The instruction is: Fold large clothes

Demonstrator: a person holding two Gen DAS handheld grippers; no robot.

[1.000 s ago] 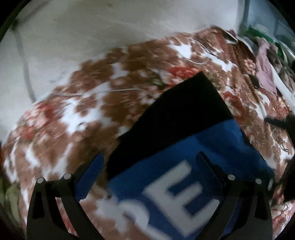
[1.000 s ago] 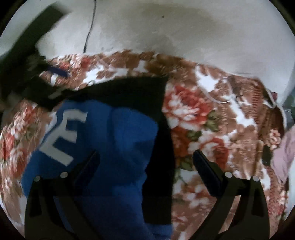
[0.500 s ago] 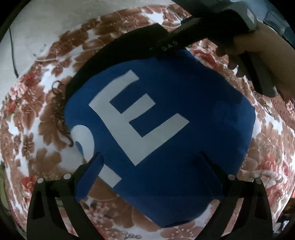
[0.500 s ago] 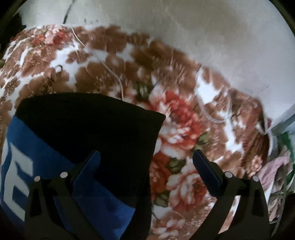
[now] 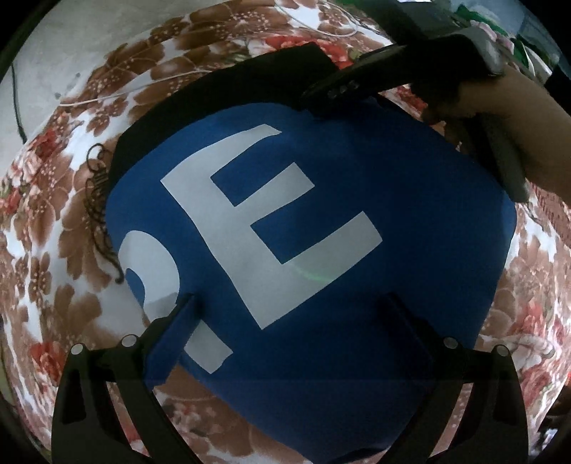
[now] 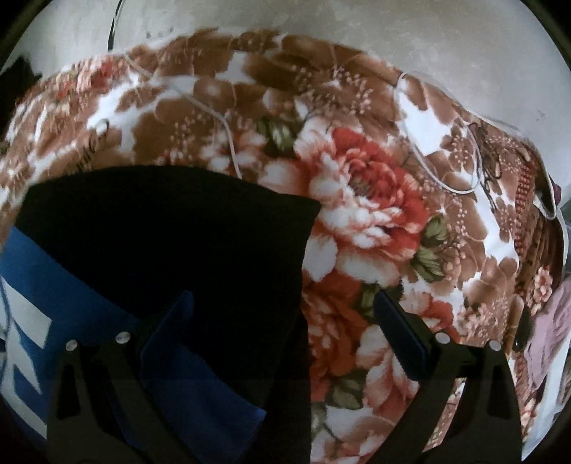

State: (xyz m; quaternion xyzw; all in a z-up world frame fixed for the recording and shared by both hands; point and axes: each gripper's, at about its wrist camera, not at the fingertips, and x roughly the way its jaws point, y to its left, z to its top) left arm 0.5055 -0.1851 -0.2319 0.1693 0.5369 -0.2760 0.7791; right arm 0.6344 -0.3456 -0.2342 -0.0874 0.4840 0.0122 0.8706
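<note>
A folded blue garment with large white letters and a black band along its far edge lies flat on a floral blanket. My left gripper is open and empty, hovering over the garment's near part. My right gripper is open and empty above the garment's black corner; the blue part shows at the left of the right wrist view. In the left wrist view the right gripper, held by a hand, rests over the garment's far edge.
The floral blanket covers the surface up to a pale wall. A thin white cord lies on the blanket. Other clothes are piled at the far right. A dark cable runs down the wall.
The garment has been laid down flat on the blanket. Both grippers have shifted over it; the right gripper now rests at its far black edge.
</note>
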